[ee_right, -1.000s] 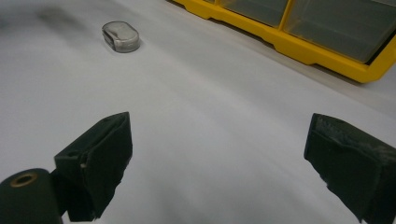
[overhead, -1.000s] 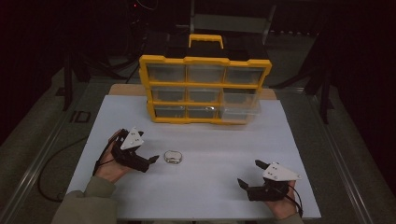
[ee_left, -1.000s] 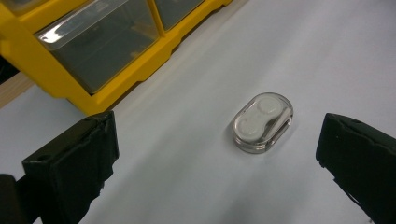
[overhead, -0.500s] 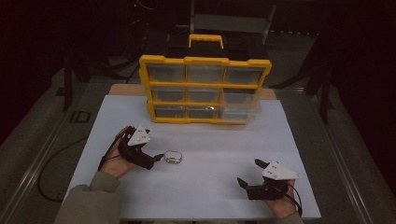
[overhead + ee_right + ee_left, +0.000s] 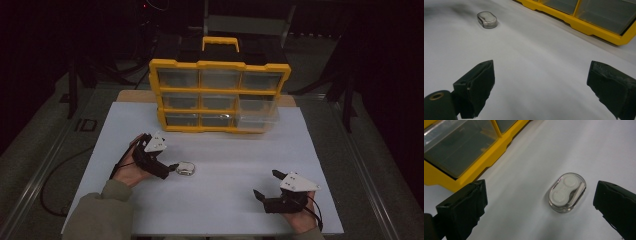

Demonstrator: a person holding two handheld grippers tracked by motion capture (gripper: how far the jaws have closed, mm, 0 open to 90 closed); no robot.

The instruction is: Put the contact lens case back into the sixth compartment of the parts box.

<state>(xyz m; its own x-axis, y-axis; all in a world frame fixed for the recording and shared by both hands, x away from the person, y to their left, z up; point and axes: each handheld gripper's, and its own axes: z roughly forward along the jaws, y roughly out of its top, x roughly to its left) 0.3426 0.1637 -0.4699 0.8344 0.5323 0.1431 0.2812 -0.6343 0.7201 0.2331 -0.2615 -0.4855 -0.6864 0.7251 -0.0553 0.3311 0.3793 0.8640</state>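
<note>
A small clear oval case (image 5: 186,169) with two round white wells lies flat on the white tabletop (image 5: 225,150). My left gripper (image 5: 170,170) is open just to its left, fingertips close to it. In the left gripper view the case (image 5: 567,192) lies between the spread jaws of the gripper (image 5: 540,192), nearer the right one, and nothing touches it. My right gripper (image 5: 266,184) rests open near the front right of the table, holding nothing. From the right gripper view (image 5: 541,67) the case (image 5: 487,19) lies far off at the upper left.
A yellow organizer (image 5: 220,95) with clear drawers and a top handle stands at the back of the table; its lower right drawer (image 5: 257,114) is pulled out. Its base edge shows in both gripper views (image 5: 461,147) (image 5: 586,15). Dark floor surrounds the table.
My left gripper has moved right and slightly forward until its open jaws straddle the clear case. The right gripper and the case have stayed put.
</note>
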